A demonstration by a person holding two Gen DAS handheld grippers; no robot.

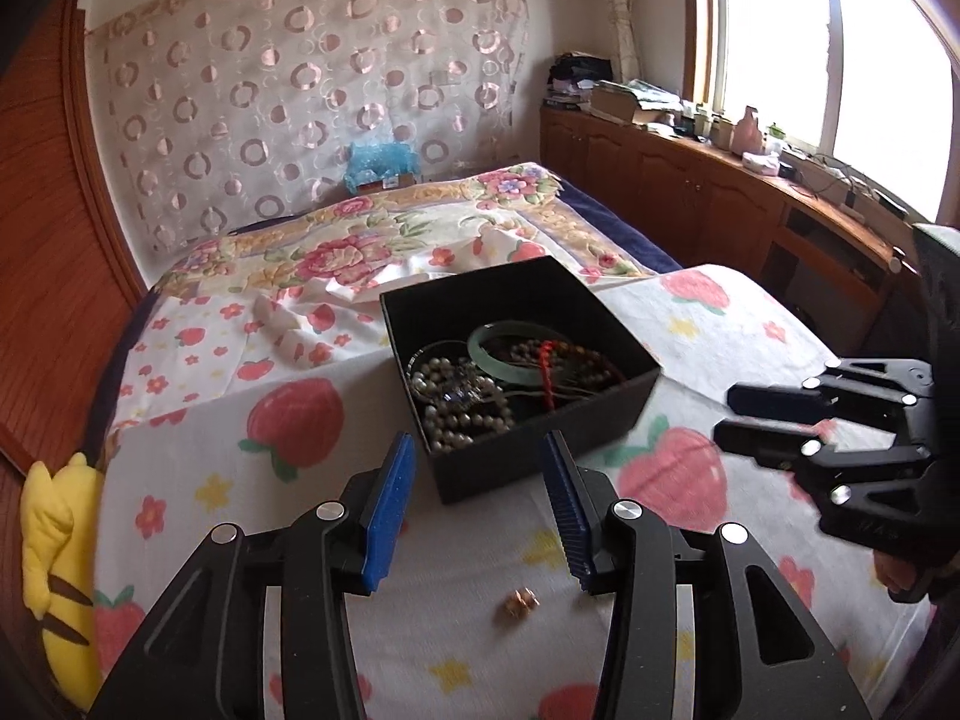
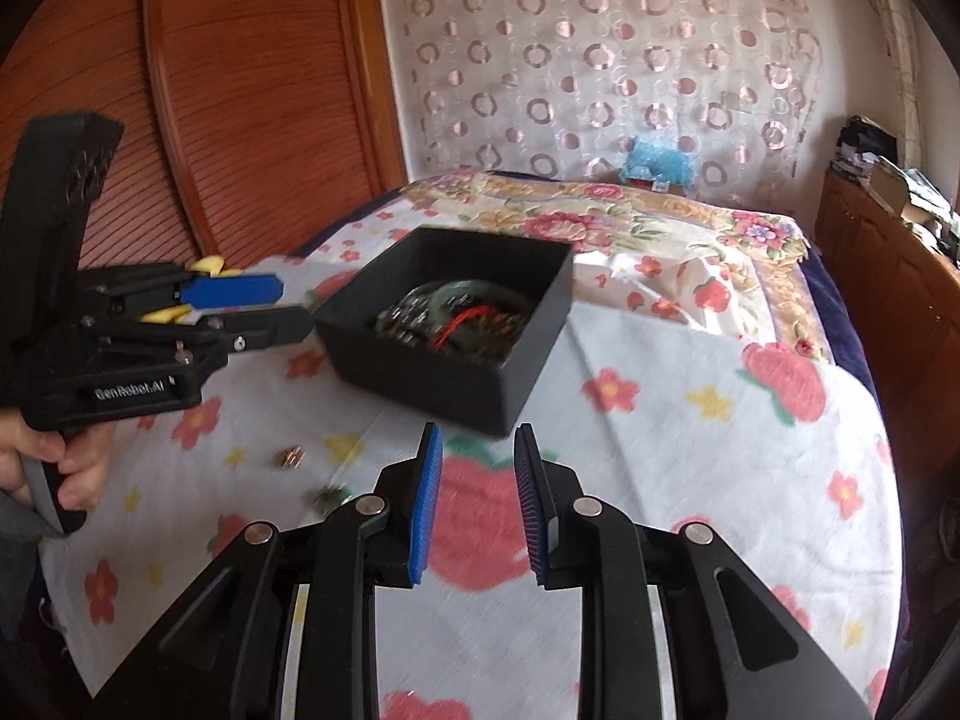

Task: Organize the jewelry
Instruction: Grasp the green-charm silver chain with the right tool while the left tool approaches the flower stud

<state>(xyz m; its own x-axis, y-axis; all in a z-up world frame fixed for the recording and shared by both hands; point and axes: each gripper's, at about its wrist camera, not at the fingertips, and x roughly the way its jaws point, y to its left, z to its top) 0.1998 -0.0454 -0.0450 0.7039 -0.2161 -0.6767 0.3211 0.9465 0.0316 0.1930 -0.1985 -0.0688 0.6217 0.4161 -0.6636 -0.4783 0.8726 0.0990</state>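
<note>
Hovering over the strawberry-print sheet [image 1: 480, 648], left gripper [image 1: 480, 498]: blue-padded jaws standing partly apart, nothing between them, touching nothing; tips just short of the black box [image 1: 540, 456] near corner.

Right gripper [image 2: 478, 504]: jaws parted by a narrower gap, likewise empty and clear of the cloth; seen from the left wrist view, it sits to the right of the box, well apart from its wall.

Black box: open-topped, resting on the sheet, landmark for all entries.

Inside the box: pearl beads [image 1: 462, 402] toward the near left; pale green bangle [image 1: 510, 348] behind them; red cord [image 1: 546, 372] and dark bead strands at the right.

Small gold piece [image 1: 519, 603]: loose on the sheet, in front of the box, below the left gripper.

Yellow plush toy [image 1: 54, 570]: far left of the box, at the bed edge.

A hand [image 2: 60, 468] grips the left gripper's handle.
</note>
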